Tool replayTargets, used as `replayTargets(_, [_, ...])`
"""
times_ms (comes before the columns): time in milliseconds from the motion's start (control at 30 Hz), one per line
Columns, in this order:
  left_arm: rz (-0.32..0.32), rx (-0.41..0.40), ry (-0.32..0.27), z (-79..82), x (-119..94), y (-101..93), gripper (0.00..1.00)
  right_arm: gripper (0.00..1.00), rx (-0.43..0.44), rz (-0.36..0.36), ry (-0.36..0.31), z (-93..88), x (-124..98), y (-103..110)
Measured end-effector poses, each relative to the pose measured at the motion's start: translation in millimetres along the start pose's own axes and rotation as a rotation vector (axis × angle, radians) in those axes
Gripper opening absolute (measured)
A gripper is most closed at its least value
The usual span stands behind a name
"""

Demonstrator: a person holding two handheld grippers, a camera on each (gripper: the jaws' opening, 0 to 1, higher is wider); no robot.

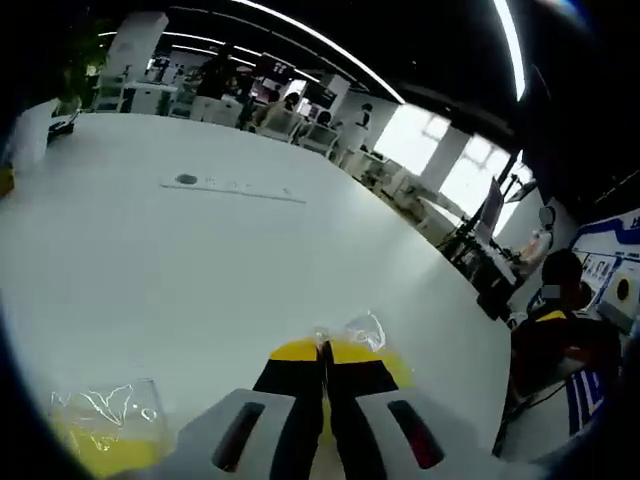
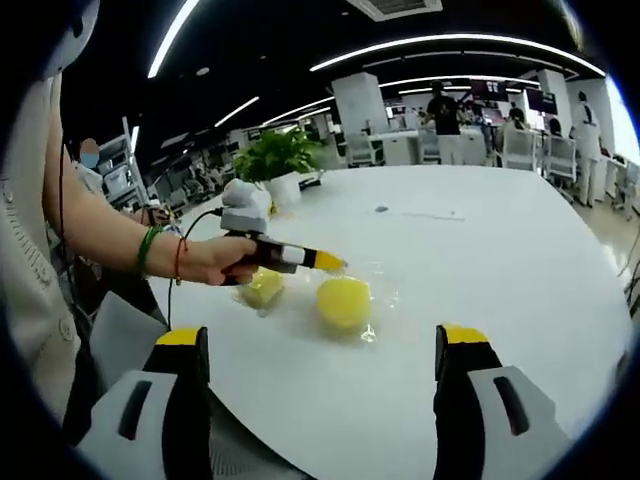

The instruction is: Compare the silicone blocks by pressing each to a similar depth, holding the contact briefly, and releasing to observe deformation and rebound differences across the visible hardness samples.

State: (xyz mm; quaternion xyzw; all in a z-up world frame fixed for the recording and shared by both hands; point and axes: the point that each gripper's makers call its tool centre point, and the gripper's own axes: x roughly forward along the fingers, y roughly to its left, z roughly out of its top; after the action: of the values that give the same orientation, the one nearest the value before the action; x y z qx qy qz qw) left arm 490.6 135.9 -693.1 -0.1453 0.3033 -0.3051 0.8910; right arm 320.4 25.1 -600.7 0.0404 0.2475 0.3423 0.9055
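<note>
Nearest in the left gripper view are my left gripper's (image 1: 325,352) own jaws, black with yellow tips, pressed together with no gap between them. Their tips sit against a yellow silicone block in clear wrap (image 1: 362,352), but I cannot tell whether they pinch any of it. To the left, at the lower edge of that view, lies a second yellow block in crinkled wrap (image 1: 108,432). Both rest on the white table (image 1: 200,270). Farther back on the table lies a long flat strip with a dark round mark at its left end (image 1: 232,187). At the right, beyond the table edge, a person in dark clothes (image 1: 552,335) sits.

In the right gripper view my right gripper (image 2: 325,350) stands wide open with nothing between its jaws, the yellow-tipped fingers (image 2: 180,345) far apart at either side. On the left, my forearm with a green wristband reaches in, and my hand (image 2: 215,260) holds the left gripper, whose yellow tip points at the rounder block. A smaller, paler yellow block sits just beside and below that hand; the rounder one lies to its right in the wrap, near the table's front edge. A potted green plant (image 2: 275,155) stands behind on the table.
</note>
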Motion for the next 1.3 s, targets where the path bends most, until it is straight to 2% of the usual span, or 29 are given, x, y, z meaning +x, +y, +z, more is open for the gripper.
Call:
replayTargets(167, [-0.004, 0.060, 0.025, -2.2, 9.9, 11.3, 0.00, 0.86, 0.021, 0.016, 0.003, -3.6, 6.1, 8.2])
replayTargets(267, [0.028, 0.125, 0.064, -12.4, 13.0, 23.1, 0.00, 0.86, 0.027, 0.023, 0.018, -6.3, 7.8, 10.4])
replayTargets(333, [0.035, 0.139, 0.080, -17.2, 13.6, 27.7, 0.01, 0.86, 0.029, 0.024, 0.023, -6.4, 7.9, 10.9])
replayTargets(367, [0.032, 0.125, 0.075, -17.4, 13.9, 29.1, 0.01, 0.86, 0.028, 0.025, 0.024, -6.2, 8.0, 11.2])
replayTargets(400, [0.036, 0.039, 0.071, -18.4, 12.8, 30.6, 0.01, 0.85, 0.023, 0.025, 0.025, -5.7, 7.8, 11.1])
replayTargets(433, [0.035, -0.002, 0.071, -18.2, 10.9, 29.2, 0.02, 0.85, 0.022, 0.025, 0.026, -5.6, 7.8, 10.9])
replayTargets(467, [0.035, -0.004, 0.074, -18.8, 10.4, 30.5, 0.02, 0.85, 0.023, 0.024, 0.026, -5.4, 7.5, 10.5])
replayTargets(533, [0.039, 0.016, 0.078, -18.4, 11.2, 34.3, 0.04, 0.85, 0.024, 0.025, 0.027, -4.8, 7.1, 10.7])
replayTargets(633, [0.066, 0.148, 0.077, -13.2, 8.3, 36.9, 0.13, 0.85, 0.016, 0.025, 0.028, -3.5, 5.9, 11.7])
replayTargets(700, [0.061, 0.170, 0.088, -14.0, 7.5, 34.6, 0.16, 0.85, 0.018, 0.026, 0.029, -3.1, 5.2, 12.5])
replayTargets(767, [0.078, 0.229, 0.098, -12.3, 3.7, 37.5, 0.20, 0.85, 0.018, 0.030, 0.036, -4.1, 5.0, 13.7])
replayTargets(900, [0.116, 0.329, 0.079, -0.9, -8.2, 39.0, 0.36, 0.85, 0.000, 0.031, 0.034, -1.7, 2.9, 18.4])
replayTargets(967, [0.116, 0.356, 0.071, 4.1, -15.8, 36.0, 0.39, 0.84, -0.004, 0.036, 0.027, -0.3, 1.8, 20.9])
replayTargets(1167, [0.099, 0.410, 0.077, 9.9, -48.7, 23.5, 0.43, 0.81, -0.009, 0.056, 0.032, 0.9, -1.7, 32.2])
replayTargets(1300, [0.095, 0.411, 0.047, 16.7, -77.5, 16.4, 0.42, 0.81, -0.022, 0.074, 0.036, 2.3, -2.1, 44.5])
